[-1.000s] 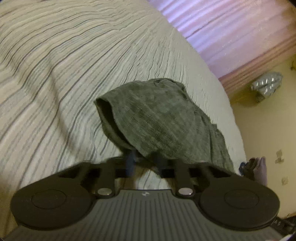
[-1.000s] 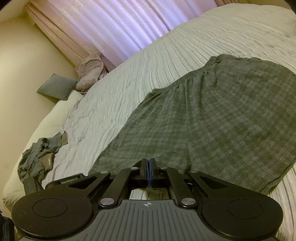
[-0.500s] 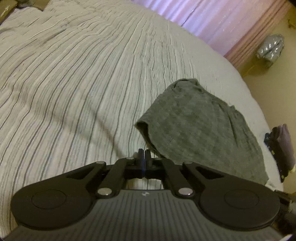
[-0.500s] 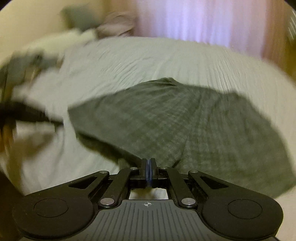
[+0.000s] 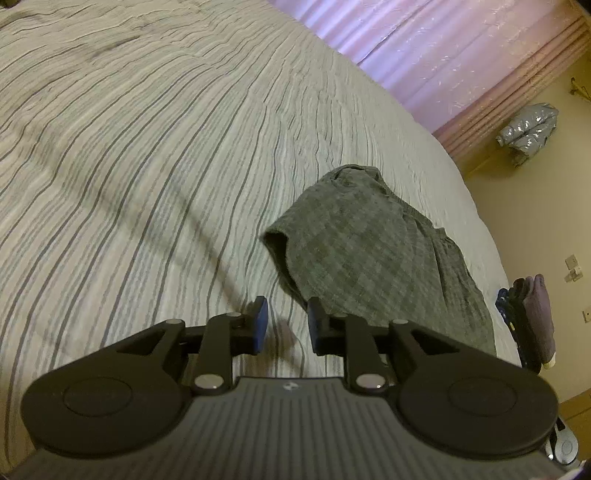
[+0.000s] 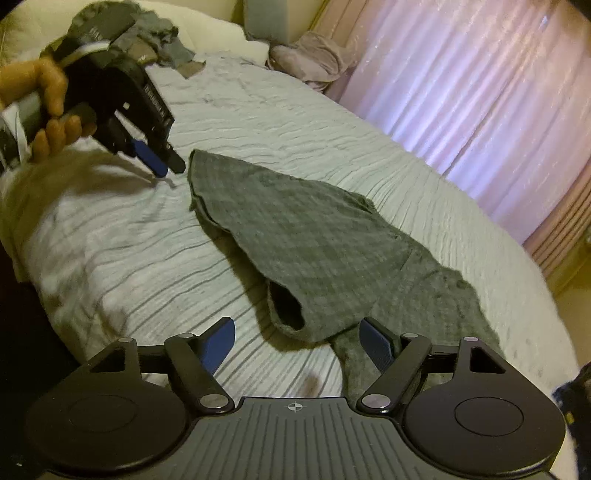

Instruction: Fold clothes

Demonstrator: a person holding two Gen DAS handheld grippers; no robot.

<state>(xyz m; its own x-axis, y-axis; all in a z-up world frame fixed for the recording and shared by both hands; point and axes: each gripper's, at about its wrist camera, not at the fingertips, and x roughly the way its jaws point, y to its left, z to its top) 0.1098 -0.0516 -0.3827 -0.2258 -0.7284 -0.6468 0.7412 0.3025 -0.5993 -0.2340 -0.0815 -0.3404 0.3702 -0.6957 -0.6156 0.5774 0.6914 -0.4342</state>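
Grey checked shorts [image 6: 317, 254] are lying folded over on the striped bed [image 5: 147, 155]. Both grippers are empty: left gripper [image 5: 284, 325] jaws partly apart, right gripper [image 6: 297, 343] jaws wide.

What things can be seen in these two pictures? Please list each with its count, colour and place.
shorts: one, grey checked, folded over on the bed, near its edge
bed cover: one, pale with thin dark stripes, over the whole bed
curtains: pink, along the far side of the bed
pillow: one, cream, at the far end of the bed
loose clothes: grey heap, on the pillow
bundle of cloth: one, pinkish grey, between bed and curtains
silver bag: one, on the floor by the curtains
hand: one, holding the left gripper
left gripper: black with blue pads, open, beside the shorts
right gripper: black with blue pads, open, at the shorts' near end
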